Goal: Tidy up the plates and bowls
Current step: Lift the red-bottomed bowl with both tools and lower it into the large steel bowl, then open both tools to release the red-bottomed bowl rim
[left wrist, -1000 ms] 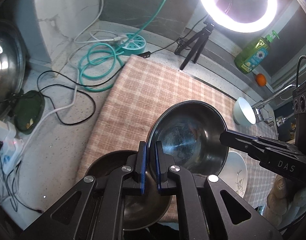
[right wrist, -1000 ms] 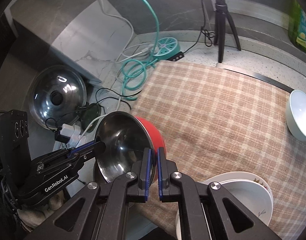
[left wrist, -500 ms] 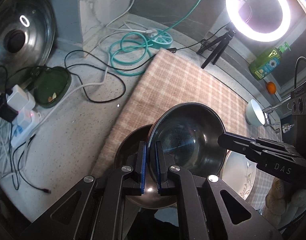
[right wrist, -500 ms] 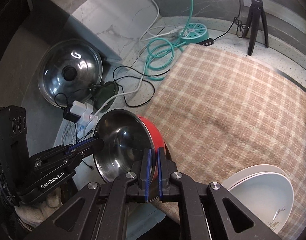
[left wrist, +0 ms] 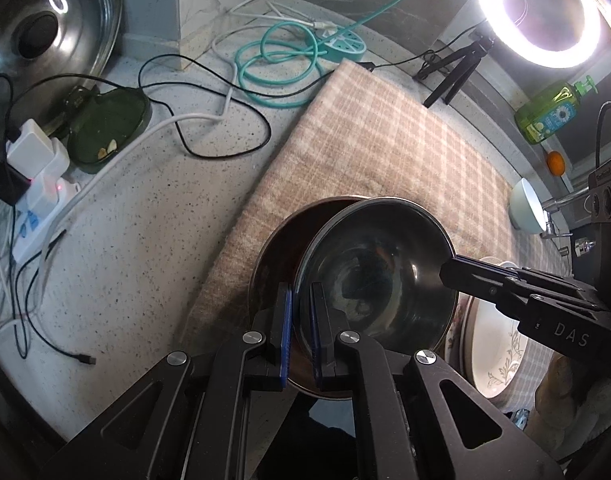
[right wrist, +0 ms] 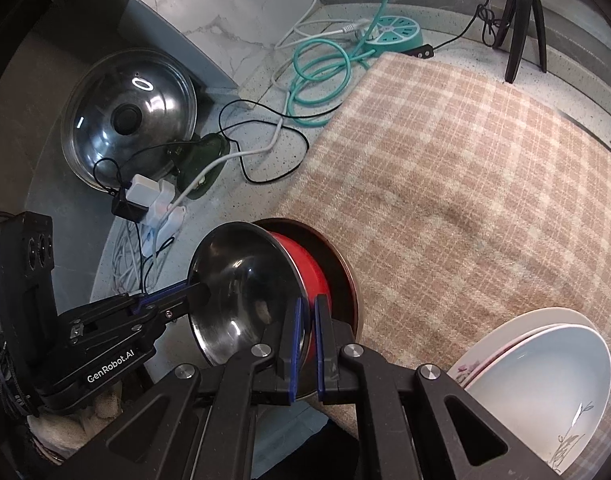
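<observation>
Speckled grey desk [left wrist: 137, 264] with a checked cloth [right wrist: 465, 168] over its right part. Steel bowl with a red outside [right wrist: 241, 292] hangs tilted over a second, darker bowl [left wrist: 277, 256] that sits at the cloth's near-left corner. Left tongs [left wrist: 301, 332] are pinched down on the steel bowl's near rim, right tongs [right wrist: 305, 340] pinched on the opposite rim; both nearly fully closed, only the thin wall between the pads. Each tool shows in the other's view, reaching in from the side. Stack of white plates [right wrist: 541, 372] sits just right of the bowls, small white bowl [left wrist: 525, 208] well off at the far right.

Outward: glass pot lid [right wrist: 129, 120] and a power strip [left wrist: 33, 208] with cables at left, teal cable coil [left wrist: 277, 64] far, ring light [left wrist: 537, 12] and green soap bottle [left wrist: 549, 112] far right.

Step, as I read it: nesting the steel bowl into the darker one. Next: level it, centre over the lower bowl, lower until seated, then open both tongs together. Risk: uneven release tips it off the cloth edge.
</observation>
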The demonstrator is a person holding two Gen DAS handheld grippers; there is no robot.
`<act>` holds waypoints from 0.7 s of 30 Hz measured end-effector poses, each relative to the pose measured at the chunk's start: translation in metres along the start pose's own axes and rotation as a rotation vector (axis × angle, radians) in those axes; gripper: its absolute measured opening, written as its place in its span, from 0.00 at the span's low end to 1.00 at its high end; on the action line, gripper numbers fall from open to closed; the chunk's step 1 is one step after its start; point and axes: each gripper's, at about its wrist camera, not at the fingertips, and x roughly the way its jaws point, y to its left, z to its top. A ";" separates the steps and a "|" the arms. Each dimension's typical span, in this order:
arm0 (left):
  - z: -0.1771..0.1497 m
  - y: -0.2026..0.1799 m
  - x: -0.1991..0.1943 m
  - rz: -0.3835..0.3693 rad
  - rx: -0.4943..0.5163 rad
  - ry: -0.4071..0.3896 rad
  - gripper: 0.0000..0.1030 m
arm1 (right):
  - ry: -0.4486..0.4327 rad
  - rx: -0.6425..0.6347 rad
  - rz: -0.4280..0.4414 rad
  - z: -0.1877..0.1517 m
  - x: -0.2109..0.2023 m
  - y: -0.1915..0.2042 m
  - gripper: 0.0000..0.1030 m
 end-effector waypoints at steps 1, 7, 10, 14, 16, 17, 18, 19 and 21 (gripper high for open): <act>-0.001 0.001 0.002 0.000 0.000 0.005 0.06 | 0.005 0.000 -0.003 0.000 0.002 0.000 0.06; -0.004 0.005 0.013 0.018 0.008 0.027 0.06 | 0.032 0.005 -0.025 -0.001 0.021 0.000 0.06; -0.005 0.006 0.016 0.023 0.014 0.034 0.06 | 0.043 0.005 -0.034 -0.002 0.027 0.000 0.06; -0.005 0.007 0.021 0.032 0.021 0.042 0.06 | 0.053 0.002 -0.048 -0.002 0.033 -0.001 0.06; -0.004 0.006 0.024 0.036 0.023 0.043 0.06 | 0.055 0.002 -0.055 -0.002 0.034 0.000 0.06; -0.004 0.006 0.024 0.039 0.028 0.042 0.06 | 0.056 0.001 -0.059 -0.002 0.035 -0.001 0.06; -0.003 0.005 0.025 0.041 0.031 0.042 0.06 | 0.057 0.003 -0.060 -0.001 0.036 -0.001 0.06; -0.003 0.005 0.026 0.043 0.035 0.044 0.06 | 0.059 0.005 -0.062 -0.001 0.037 -0.002 0.06; -0.002 0.004 0.027 0.046 0.042 0.044 0.06 | 0.058 0.008 -0.065 -0.002 0.038 -0.003 0.06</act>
